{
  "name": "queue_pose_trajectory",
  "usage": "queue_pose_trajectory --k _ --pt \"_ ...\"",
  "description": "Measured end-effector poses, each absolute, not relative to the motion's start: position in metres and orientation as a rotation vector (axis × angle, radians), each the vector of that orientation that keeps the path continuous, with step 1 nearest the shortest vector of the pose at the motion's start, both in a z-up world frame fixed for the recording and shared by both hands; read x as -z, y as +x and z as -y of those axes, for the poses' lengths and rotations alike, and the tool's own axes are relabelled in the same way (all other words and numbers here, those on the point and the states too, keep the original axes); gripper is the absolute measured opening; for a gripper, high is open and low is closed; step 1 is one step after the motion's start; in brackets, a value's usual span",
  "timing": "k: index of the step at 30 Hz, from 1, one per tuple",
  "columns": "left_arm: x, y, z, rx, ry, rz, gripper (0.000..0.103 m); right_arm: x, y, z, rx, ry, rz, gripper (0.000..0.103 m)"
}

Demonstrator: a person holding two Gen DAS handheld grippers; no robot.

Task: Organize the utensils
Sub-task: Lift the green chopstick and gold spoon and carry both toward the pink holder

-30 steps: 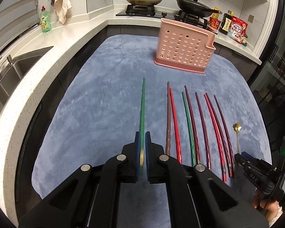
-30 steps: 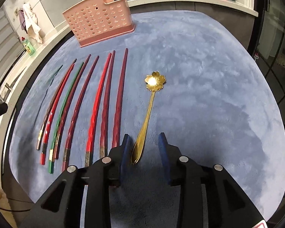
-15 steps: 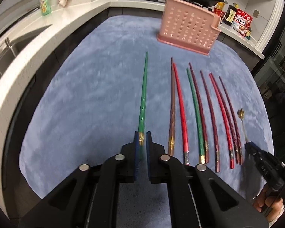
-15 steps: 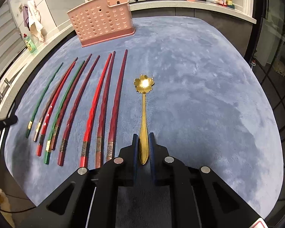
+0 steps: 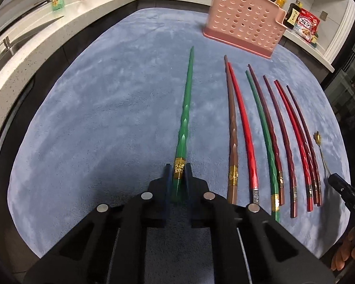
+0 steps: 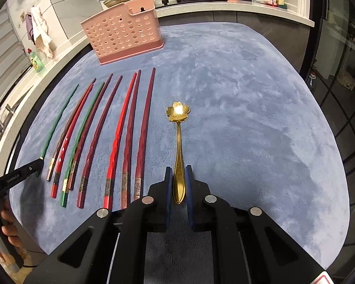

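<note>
Left wrist cam sat just behind the left gripper (image 5: 178, 175), pitched steeply down, close over the blue mat (image 5: 106, 118), facing the pink holder (image 5: 243, 26) and stove counter. Right wrist cam, same setup behind the right gripper (image 6: 179, 179). Both views shared the chopstick row (image 5: 272, 130), gold spoon (image 6: 178, 142) and holder; each cam caught the other gripper at frame edge.

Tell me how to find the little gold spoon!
Look at the blue mat, in front of the pink holder. Beside the row of chopsticks lies the gold spoon, between blue gripper pads. Only it has a shiny flower-shaped bowl.
</note>
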State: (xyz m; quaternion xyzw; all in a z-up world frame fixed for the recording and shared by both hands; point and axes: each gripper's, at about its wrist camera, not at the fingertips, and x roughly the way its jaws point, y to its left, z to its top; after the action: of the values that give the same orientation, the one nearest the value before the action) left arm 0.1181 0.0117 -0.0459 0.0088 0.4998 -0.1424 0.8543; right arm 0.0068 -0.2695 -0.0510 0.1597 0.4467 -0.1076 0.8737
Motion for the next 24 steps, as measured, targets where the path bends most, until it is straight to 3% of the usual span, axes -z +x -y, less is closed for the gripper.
queue_pose_trajectory --k 5,7,17,24 --pt "0.032 0.117 -0.017 0.303 0.005 -1.040 0.009 0.035 0.006 0.272 0.228 0.325 -0.901 0.010" --pt "0.016 0.116 -0.019 0.308 -0.001 -1.013 0.008 0.023 0.007 0.276 0.230 0.321 -0.879 0.003" --pt "-0.053 0.129 -0.021 0.304 -0.010 -0.877 0.007 -0.010 0.018 0.299 0.261 0.311 -0.799 0.002" --pt "-0.108 0.166 -0.009 0.304 0.013 -0.788 0.007 -0.061 0.039 0.309 0.230 0.285 -0.701 0.002"
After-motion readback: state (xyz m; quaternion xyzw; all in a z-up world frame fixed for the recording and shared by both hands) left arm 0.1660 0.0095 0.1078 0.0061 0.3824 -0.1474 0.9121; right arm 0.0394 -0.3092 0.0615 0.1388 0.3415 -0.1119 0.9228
